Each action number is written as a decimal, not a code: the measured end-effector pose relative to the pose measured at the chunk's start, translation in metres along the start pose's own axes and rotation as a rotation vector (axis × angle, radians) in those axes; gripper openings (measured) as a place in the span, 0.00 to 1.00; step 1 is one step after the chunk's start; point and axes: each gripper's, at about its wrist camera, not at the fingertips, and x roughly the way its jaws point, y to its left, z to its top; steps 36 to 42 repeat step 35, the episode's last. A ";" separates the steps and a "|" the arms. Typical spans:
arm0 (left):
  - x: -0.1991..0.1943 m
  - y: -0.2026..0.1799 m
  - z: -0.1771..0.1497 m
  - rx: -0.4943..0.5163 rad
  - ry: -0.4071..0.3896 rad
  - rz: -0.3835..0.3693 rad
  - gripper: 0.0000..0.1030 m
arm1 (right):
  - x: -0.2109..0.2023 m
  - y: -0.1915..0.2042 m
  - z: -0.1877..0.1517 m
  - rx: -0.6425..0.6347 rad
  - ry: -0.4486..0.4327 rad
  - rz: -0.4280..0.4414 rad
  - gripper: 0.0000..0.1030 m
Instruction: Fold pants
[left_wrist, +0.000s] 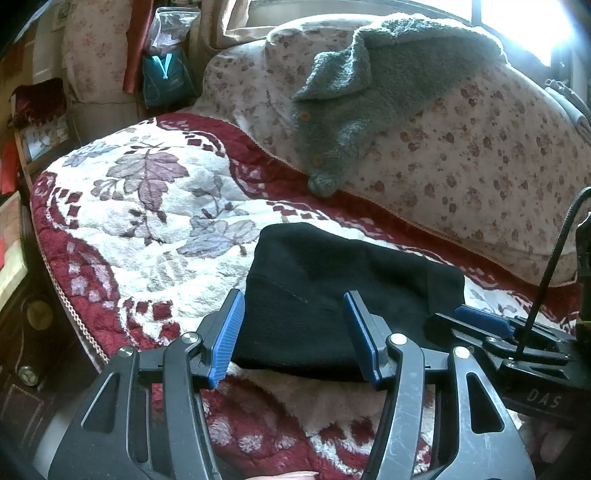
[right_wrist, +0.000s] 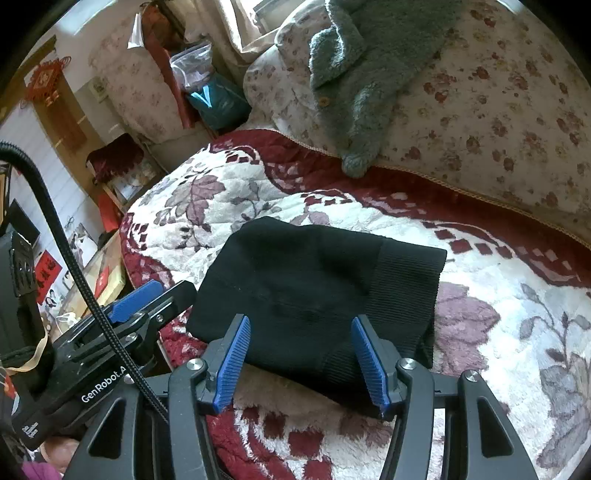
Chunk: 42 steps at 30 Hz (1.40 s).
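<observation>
The black pants (left_wrist: 332, 288) lie folded into a compact bundle on the red and white floral blanket (left_wrist: 147, 221); they also show in the right wrist view (right_wrist: 314, 288), ribbed waistband to the right. My left gripper (left_wrist: 293, 336) is open, its blue pads just over the bundle's near edge, holding nothing. My right gripper (right_wrist: 301, 362) is open too, its pads either side of the bundle's near edge. Each gripper shows in the other's view: the right one at the right (left_wrist: 491, 325), the left one at the left (right_wrist: 147, 295).
A grey fleece jacket (left_wrist: 369, 92) lies on a floral duvet (left_wrist: 480, 166) behind the pants. The bed's left edge (left_wrist: 66, 295) drops to furniture and boxes. A teal bag (right_wrist: 218, 99) stands at the back left. A black cable (right_wrist: 74, 258) crosses the left.
</observation>
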 end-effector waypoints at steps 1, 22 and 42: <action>0.000 0.001 0.000 0.000 0.000 0.000 0.54 | 0.000 0.000 0.000 0.000 0.001 0.000 0.54; 0.002 0.004 0.000 -0.008 0.009 0.001 0.54 | 0.005 0.007 0.001 -0.010 0.016 0.001 0.54; -0.009 -0.009 -0.001 0.033 -0.027 0.016 0.54 | 0.001 0.007 0.000 -0.008 0.005 0.006 0.54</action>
